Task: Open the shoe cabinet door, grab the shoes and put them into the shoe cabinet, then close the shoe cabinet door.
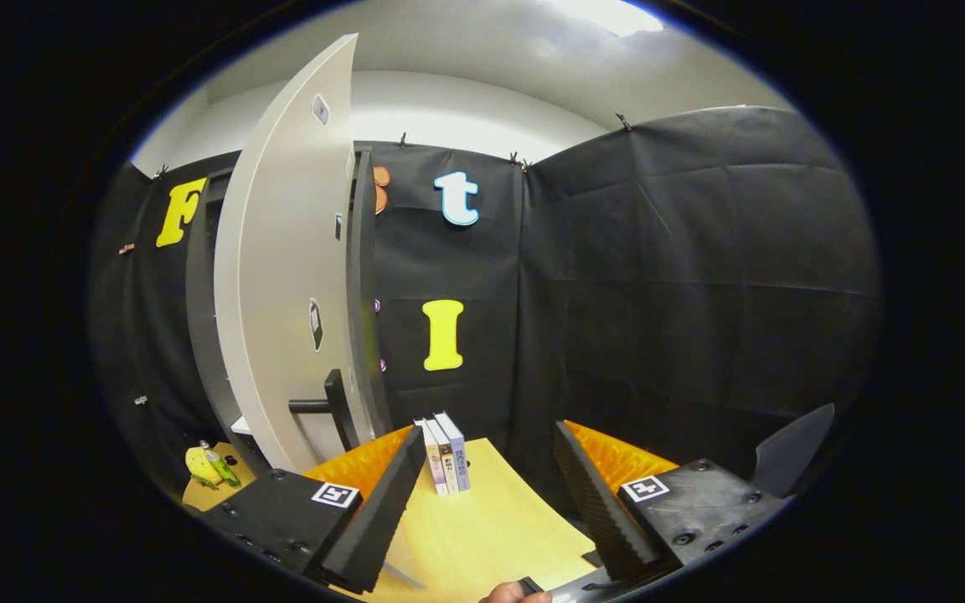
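My hand-held gripper (482, 494) is held with its two fingers spread wide apart and nothing between them but the bare top of the table (491, 536) below. Just ahead of the fingers, a few books (446, 456) stand upright side by side at the far edge of that table, closer to my left finger than to my right. Beyond the left finger stands the shoe cabinet (206, 335), tall and dark-framed, against the black cloth wall. Its pale door (281, 293) is swung open towards me, and the dark bar handle (327, 406) on it sits low, just beyond the tip of my left finger. Down beside the foot of the cabinet, further left than my left finger, some small yellow and green things (210, 466) lie on a low wooden surface; I cannot tell whether these are the shoes.
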